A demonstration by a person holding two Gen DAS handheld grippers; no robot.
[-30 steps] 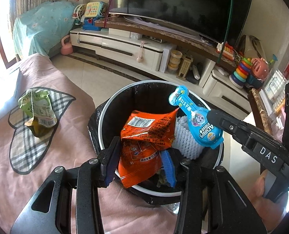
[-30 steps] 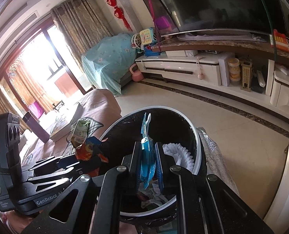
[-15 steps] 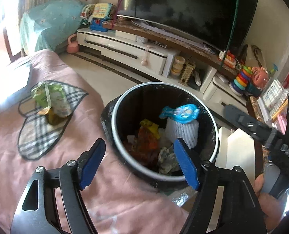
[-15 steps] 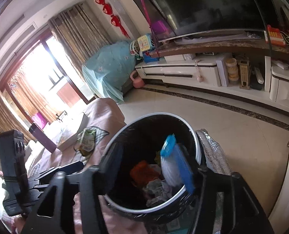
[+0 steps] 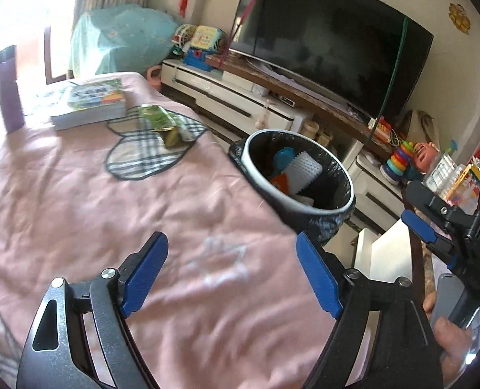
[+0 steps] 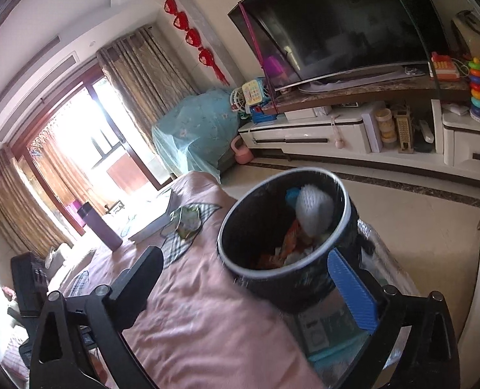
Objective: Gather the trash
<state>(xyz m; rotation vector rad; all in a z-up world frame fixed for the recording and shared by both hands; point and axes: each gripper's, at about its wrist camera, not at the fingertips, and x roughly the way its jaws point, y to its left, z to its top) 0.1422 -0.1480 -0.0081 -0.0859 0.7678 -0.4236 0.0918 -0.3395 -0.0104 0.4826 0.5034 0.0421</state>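
A black trash bin (image 5: 333,207) with a white rim stands beside the pink-covered table; it also shows in the right wrist view (image 6: 240,227). Inside lie an orange snack bag (image 5: 280,181), a blue wrapper (image 5: 283,157) and white foam netting (image 5: 303,170). A green wrapper (image 5: 157,120) lies on a plaid heart-shaped mat (image 5: 142,152) farther left on the table. My left gripper (image 5: 231,275) is open and empty above the pink cloth, short of the bin. My right gripper (image 6: 256,275) is open and empty, its jaws either side of the bin's near rim.
A stack of books (image 5: 89,103) and a purple bottle (image 5: 9,97) sit at the table's far end. A TV (image 5: 330,42) on a white cabinet (image 5: 240,103) with toys lines the far wall. Tiled floor (image 6: 402,214) lies between.
Both grippers opened and dropped their trash, the orange bag and the blue wrapper, into the bin. Both then pulled back from the bin, the left one over the pink table.
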